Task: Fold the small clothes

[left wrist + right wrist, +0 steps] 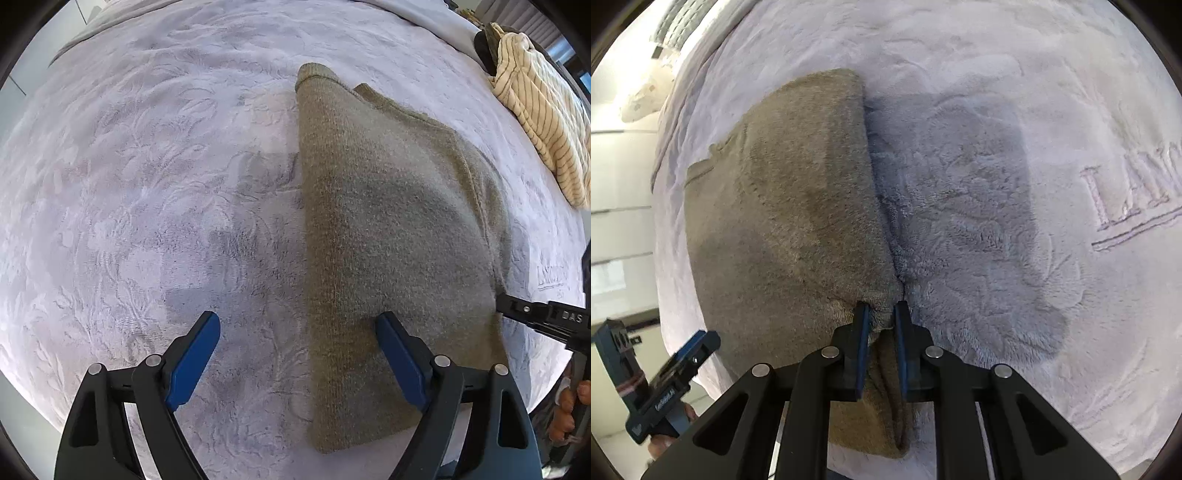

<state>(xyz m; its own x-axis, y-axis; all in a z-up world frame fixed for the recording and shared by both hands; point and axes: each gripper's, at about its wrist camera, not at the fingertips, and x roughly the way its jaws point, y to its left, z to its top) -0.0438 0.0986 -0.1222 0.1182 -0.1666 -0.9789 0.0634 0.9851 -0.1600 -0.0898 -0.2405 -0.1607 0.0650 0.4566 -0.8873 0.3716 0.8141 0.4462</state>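
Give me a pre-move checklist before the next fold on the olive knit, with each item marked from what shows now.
1. Right tool pinching the edge of the olive knit: ok, fabric is bunched between its near-closed pads.
2. Left tool free: ok, wide open, nothing between the pads; one finger stands over the knit.
3. Knit lying flat on the blanket: ok, apart from the pinched edge.
4. Layers under the top fold aligned: cannot tell, hidden.
5. Striped garment clear of the knit: ok, apart at the blanket's far side.
6. Tools clear of each other: ok, a gap shows between them.
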